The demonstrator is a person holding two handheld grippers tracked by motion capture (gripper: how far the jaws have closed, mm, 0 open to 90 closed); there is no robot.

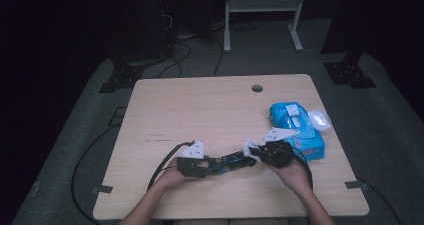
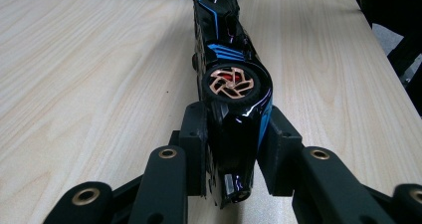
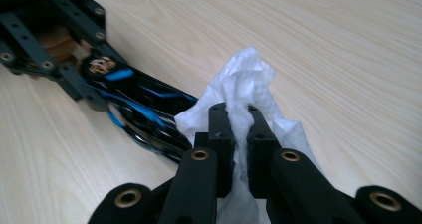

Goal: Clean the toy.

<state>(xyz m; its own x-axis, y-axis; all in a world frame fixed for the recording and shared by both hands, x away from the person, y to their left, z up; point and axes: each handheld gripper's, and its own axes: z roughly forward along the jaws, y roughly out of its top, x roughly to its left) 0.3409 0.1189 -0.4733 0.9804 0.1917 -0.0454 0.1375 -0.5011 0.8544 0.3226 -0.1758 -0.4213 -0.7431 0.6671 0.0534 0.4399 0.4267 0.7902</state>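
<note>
Woodgrain table [image 1: 200, 110] | left tool [image 2: 231, 149] clamps glossy toy car [image 2: 231, 84] | right tool [image 3: 238, 134] pinches crumpled wipe [image 3: 244, 84]

Legible text: none. Blue wipes pack [image 1: 296, 130]: white label patches, print too small to read. Surface [image 1: 200, 110]: faint dark marks near left centre, unreadable. Black-and-blue toy car [image 2: 231, 84]: stripes, no lettering.

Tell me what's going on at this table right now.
A person is cleaning a toy car with two hand-held grippers. The left gripper is clamped on the black and blue car, holding it on its side just over the table. The right gripper pinches a crumpled white wipe against the car's far end. A blue wipes pack lies at the right.
</note>
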